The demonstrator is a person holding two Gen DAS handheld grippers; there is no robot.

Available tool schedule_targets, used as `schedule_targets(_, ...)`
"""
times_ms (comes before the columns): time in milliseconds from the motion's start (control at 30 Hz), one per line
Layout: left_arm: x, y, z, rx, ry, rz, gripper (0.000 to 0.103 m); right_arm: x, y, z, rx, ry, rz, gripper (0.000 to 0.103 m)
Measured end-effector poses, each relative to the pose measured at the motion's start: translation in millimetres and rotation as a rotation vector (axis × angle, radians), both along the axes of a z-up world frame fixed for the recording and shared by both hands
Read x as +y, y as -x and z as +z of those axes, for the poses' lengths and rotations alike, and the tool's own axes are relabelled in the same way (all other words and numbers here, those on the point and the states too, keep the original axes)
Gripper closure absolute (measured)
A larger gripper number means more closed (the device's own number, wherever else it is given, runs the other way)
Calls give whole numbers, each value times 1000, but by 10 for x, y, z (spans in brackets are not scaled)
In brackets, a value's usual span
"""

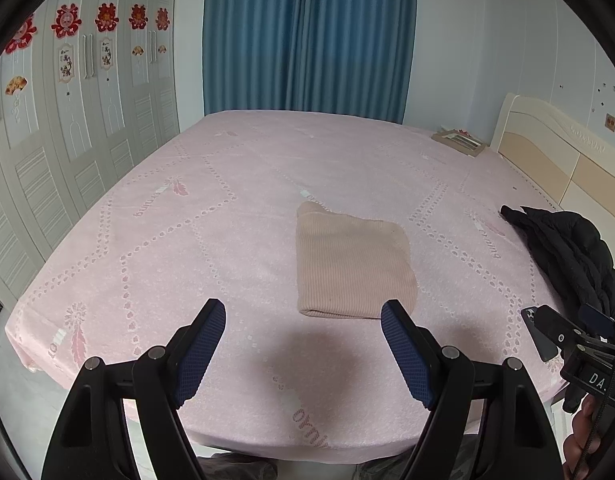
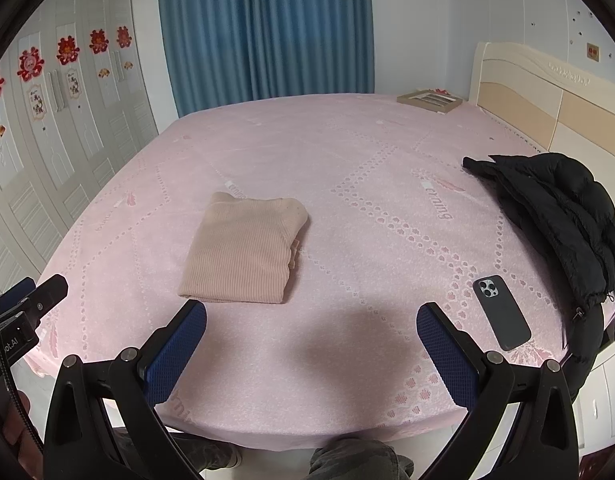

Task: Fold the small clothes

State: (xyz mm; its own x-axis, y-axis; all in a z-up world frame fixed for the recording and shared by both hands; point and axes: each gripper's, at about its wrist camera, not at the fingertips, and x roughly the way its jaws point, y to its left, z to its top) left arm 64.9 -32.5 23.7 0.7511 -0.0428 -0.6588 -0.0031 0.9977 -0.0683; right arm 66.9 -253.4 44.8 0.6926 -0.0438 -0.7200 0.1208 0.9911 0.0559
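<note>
The pink knitted garment [image 2: 245, 250] is seen lying folded into a compact rectangle on the bed [image 2: 387, 160]. Both the left claw [image 1: 303, 316] and right claw [image 2: 311, 316] are held apart, empty, above the near edge. The fold is judged finished; any loose edge should be smoothed lightly, not regripped.

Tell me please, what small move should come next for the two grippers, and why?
Probably none on the pink garment: it already lies as a neat folded rectangle on the bed. The left gripper and right gripper both hang open and empty, short of it. I would reach the right gripper toward the black jacket, still crumpled, if it counts.
</note>
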Motion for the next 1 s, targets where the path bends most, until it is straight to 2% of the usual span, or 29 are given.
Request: schedule_targets(1000,25,-78,37,0,10,-1,24,54,-70,-7,-7,-14,9,0)
